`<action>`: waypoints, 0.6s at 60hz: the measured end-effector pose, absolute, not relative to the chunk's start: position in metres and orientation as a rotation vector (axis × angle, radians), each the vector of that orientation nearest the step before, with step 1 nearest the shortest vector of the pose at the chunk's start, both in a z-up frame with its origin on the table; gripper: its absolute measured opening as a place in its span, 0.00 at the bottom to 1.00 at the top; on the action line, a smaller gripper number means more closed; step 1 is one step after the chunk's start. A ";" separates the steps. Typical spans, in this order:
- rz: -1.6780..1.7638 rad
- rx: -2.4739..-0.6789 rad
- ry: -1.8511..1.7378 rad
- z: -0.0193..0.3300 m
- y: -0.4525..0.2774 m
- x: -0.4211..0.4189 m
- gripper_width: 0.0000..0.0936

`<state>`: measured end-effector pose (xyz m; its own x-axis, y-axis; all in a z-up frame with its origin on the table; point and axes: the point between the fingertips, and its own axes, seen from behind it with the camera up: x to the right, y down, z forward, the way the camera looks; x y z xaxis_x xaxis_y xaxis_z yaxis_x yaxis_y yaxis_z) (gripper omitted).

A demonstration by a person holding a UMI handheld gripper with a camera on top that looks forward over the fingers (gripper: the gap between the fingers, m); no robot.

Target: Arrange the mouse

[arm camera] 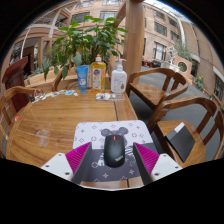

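Note:
A black computer mouse (114, 150) lies on a grey patterned mouse pad (95, 131) near the front edge of a wooden table (50, 118). My gripper (112, 149) is low over the pad with the mouse between its fingers. The magenta pads (79, 158) stand apart from the mouse, with a gap on each side. The gripper is open and the mouse rests on the pad.
At the table's far edge stand a blue can (82, 76), a yellow bottle (97, 72) and a white bottle (118, 79), with a leafy plant (85, 40) behind. Wooden chairs (175, 105) stand to the right of the table and another to the left (14, 80).

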<state>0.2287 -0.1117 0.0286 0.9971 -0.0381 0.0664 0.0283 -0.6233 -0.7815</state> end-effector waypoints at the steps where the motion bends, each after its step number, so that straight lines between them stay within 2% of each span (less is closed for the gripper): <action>1: -0.093 -2.236 0.014 0.033 -0.115 0.228 0.90; 13: -0.103 -2.194 0.046 0.087 -0.170 0.215 0.91; 36: -0.135 -2.195 0.063 0.112 -0.260 0.212 0.91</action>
